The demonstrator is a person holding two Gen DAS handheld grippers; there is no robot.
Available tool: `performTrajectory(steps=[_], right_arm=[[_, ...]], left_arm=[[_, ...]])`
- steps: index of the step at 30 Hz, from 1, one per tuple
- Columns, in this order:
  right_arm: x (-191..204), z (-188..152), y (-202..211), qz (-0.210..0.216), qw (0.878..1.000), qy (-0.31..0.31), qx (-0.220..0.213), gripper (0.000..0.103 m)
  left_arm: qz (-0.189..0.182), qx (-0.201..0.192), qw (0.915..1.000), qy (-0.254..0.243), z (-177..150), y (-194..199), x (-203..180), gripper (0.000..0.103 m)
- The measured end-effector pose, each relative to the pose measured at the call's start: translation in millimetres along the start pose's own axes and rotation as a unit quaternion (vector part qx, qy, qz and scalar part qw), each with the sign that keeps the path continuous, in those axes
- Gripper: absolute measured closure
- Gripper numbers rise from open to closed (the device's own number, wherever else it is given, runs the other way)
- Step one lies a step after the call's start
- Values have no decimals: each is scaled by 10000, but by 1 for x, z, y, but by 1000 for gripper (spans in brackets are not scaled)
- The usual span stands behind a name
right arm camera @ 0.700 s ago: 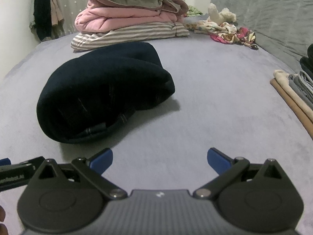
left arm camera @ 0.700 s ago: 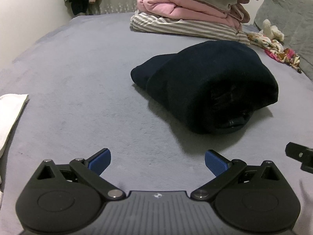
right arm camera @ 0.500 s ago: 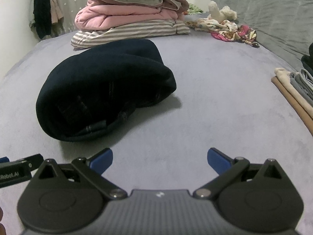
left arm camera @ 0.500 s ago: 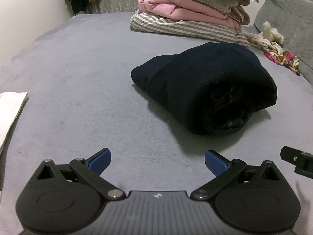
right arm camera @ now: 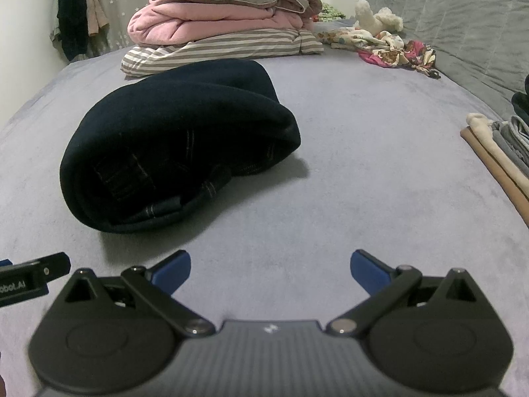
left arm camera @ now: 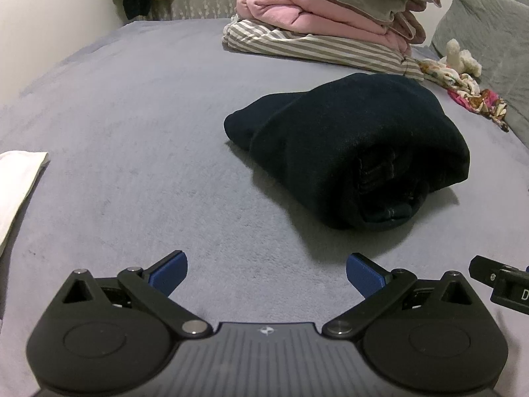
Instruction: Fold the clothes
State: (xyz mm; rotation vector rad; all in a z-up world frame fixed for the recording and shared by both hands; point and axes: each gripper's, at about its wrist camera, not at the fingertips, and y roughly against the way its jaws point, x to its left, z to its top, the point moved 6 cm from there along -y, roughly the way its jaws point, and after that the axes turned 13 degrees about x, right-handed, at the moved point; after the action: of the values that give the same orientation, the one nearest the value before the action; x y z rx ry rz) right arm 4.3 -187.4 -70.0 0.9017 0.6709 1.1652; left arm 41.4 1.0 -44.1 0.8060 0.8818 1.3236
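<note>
**Dark garment lies folded on the bed, both grippers empty**

Dark navy garment (left arm camera: pixel 357 152), folded into a thick bundle with stitched seams showing at its near end, rests on the grey bed (left arm camera: pixel 139 139), ahead of both grippers and touched by neither.

Nearest the cameras, the left gripper (left arm camera: pixel 266 273) and the right gripper (right arm camera: pixel 270 269) hover over bare bedcover with their jaws spread wide and nothing between the blue pads. Each gripper's black edge shows at the side of the other's view.

At the left edge lies a white cloth (left arm camera: pixel 16 182); at the right edge, a stack of folded beige and grey clothes (right arm camera: pixel 499 145).

Beyond the garment stands a pile of striped, pink and mauve bedding (right arm camera: pixel 224 23). Beside it are a floral cloth (right arm camera: pixel 393 49), a pale plush toy (right arm camera: pixel 377 16) and a grey pillow (left arm camera: pixel 489 29). Clothes hang (right arm camera: pixel 76 20) by the far wall.
</note>
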Motion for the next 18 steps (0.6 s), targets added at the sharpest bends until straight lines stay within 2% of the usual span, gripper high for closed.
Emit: performTrajectory(steps=[10,18], right_arm=[[0,0,-1,4,10000,18,30,0],[1,-1,-3,-3,10000,34,68,0]], left_arm=[[6,52,10000,-3,0,-2,-1,0],[-36,-52,10000,18,0,-1,-2,0]])
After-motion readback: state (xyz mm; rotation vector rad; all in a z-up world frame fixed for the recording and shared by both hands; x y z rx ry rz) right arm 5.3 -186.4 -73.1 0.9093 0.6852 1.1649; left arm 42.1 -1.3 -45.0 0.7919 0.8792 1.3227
